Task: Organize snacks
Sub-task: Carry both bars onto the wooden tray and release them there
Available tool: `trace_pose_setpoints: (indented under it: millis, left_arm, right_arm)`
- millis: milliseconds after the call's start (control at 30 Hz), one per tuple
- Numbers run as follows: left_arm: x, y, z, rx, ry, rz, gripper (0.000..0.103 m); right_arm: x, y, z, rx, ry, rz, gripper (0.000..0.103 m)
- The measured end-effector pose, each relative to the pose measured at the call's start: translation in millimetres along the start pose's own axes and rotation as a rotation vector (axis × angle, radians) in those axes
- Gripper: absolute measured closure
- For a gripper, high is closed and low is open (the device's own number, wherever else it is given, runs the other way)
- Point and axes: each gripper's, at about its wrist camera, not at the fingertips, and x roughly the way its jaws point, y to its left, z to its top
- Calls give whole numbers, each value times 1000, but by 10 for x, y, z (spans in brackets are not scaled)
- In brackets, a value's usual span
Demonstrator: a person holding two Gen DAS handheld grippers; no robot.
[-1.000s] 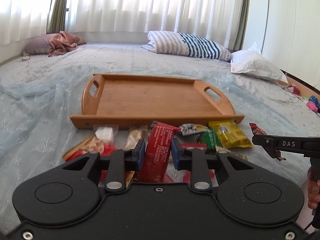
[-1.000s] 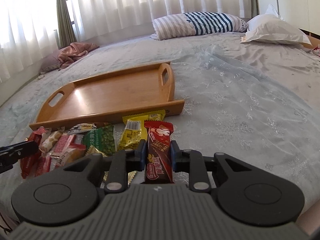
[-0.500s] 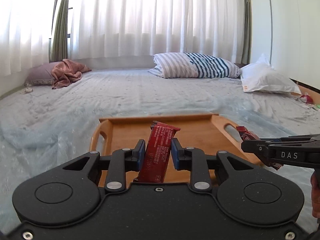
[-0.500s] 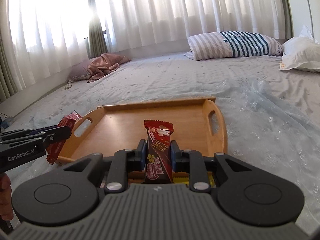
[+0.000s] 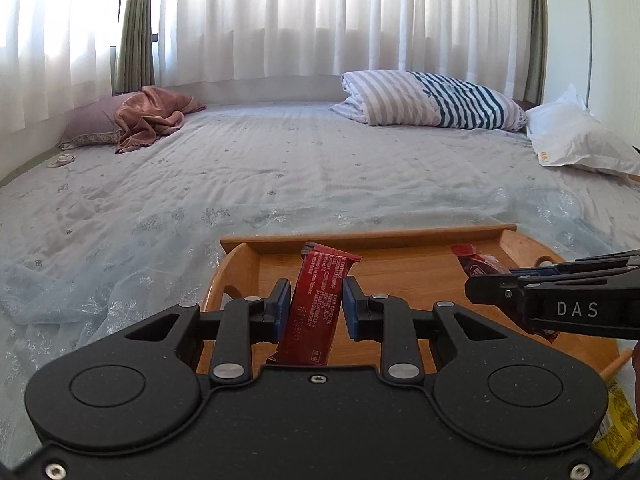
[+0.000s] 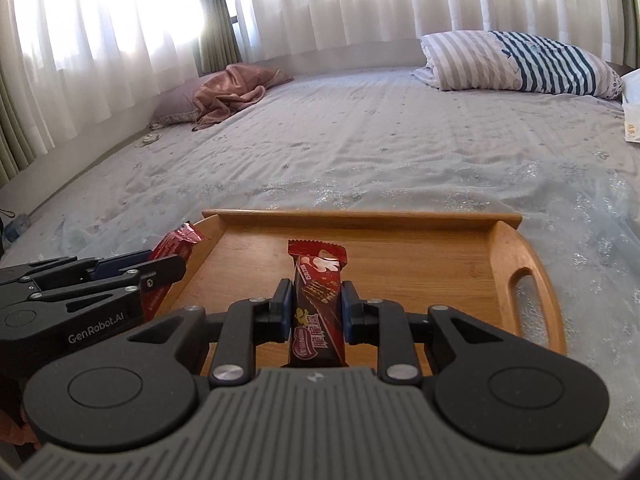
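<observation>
Above the wooden tray we carry two snacks: left gripper clamps a red bar, right gripper clamps a chocolate bar; next, lowering and releasing.

"das" on right gripper; "genrobot.ai" on left gripper.

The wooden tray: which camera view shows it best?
The right wrist view: the wooden tray shows its floor, back wall and right handle. In the left wrist view, the tray is largely hidden behind both grippers.

Right hand-held gripper clamped on red snack bar above wooden tray.
</observation>
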Motion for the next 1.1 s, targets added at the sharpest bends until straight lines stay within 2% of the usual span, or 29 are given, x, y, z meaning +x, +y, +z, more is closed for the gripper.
trace_pose_setpoints:
  millis: [167,333,433,567,700,867,1100]
  left_arm:
    - [461,69,183,-44,63,-7,77]
    - [830,115,278,-38,101,27,77]
    - [998,138,304,-36,130,30,77]
    - [1196,167,277,-45,175,78,77]
    - [1294,184,268,-41,181,114,79]
    - [1341,195,271,-52,186,113,79]
    - [1104,195,371,-48,122,89,77]
  right_arm:
    - [332,40,206,6,18,-3,76]
    - [659,18,339,11,60,-22,76]
    - [706,13,315,1,52,-41,76]
    - [721,-20,284,11,61,-21,76]
    - [743,-48,291,13,66,-26,76]
    - [775,-38,291,10,74,-18,76]
    - [820,-38,334,32,75,-14,76]
